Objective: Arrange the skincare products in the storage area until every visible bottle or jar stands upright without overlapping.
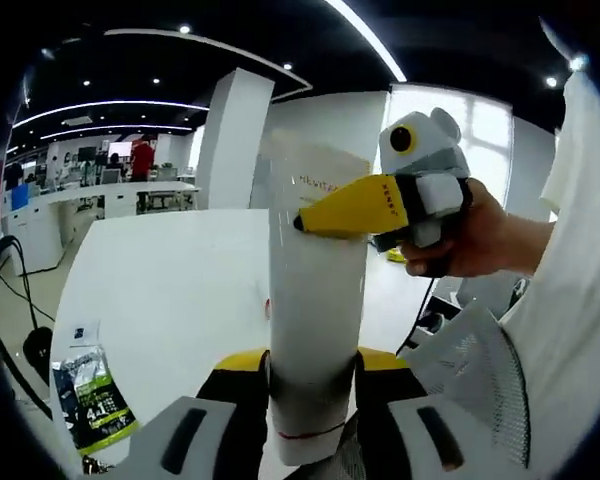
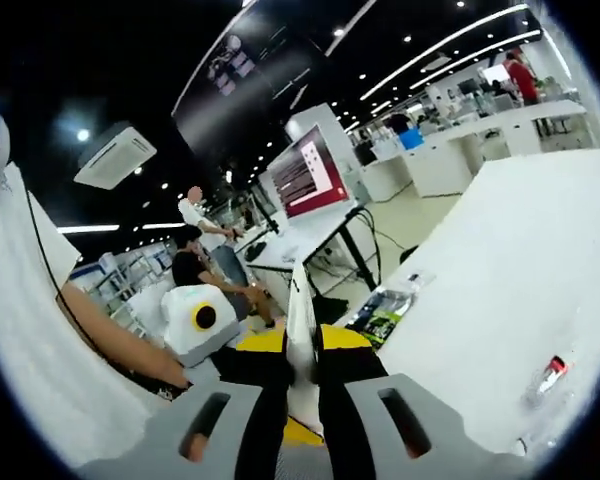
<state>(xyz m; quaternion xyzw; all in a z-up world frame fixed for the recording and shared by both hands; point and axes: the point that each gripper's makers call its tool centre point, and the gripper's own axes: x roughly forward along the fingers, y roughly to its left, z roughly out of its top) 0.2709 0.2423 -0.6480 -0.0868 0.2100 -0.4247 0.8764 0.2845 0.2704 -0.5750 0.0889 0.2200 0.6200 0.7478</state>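
**A:** Left gripper [image 1: 315,400] is clamped on the white tube [image 1: 315,300] at its cap end, tube rising straight up out of the jaws, lifted off the white bench [image 1: 160,290]. Right gripper [image 2: 302,385] has its jaws pinched narrow on the same tube's flat crimped top [image 2: 301,310]; its yellow tip shows at the tube's upper part in the left gripper view.

**B:** Why both ends?

**A:** My guess: steadying it vertical, cap down, so it can be stood upright. One grip low, one high stops it swinging.

**B:** Hand pose?

**A:** Person's hand [image 1: 470,235] comes in level from right of the tube, wrapped round the right gripper's handle, white sleeve behind.

**B:** Anything else near the tube?

**A:** Green-black packet [image 1: 95,395] lies on the bench edge, left of it. Small red-capped item [image 2: 550,372] lies on the bench, well apart. Office desks beyond.
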